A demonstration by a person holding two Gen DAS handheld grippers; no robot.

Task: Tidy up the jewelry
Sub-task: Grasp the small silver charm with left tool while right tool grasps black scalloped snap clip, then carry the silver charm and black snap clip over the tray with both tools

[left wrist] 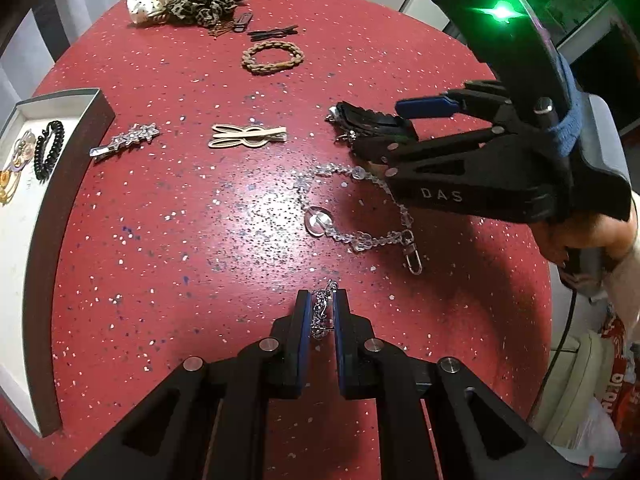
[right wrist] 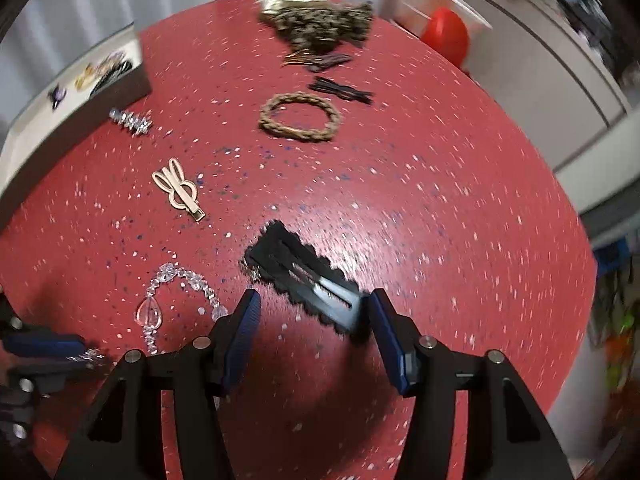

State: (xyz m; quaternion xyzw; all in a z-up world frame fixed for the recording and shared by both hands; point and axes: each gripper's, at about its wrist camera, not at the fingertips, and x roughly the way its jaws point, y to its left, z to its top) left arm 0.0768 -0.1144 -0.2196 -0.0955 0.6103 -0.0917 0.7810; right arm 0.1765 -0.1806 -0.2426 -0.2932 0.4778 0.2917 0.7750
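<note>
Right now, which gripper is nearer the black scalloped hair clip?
Right. The right gripper is open with the black scalloped hair clip just off its fingertips; the left gripper is farther off, pinching a silver chain.

The letters "DAS" stand in pale print on the black side of the right gripper [left wrist: 400, 120], at the scene's right. Red-and-white print on a bag [left wrist: 614, 392] at the near right is too cut off to read.

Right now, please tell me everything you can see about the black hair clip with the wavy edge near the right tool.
The black hair clip is long and flat, with scalloped edges and a slot down its middle; it looks like matte plastic or fabric over metal. It lies flat on the red speckled table. The open right tool frames its near end; blur hides whether the fingers touch it. A small silver piece sits at its far end.
</note>
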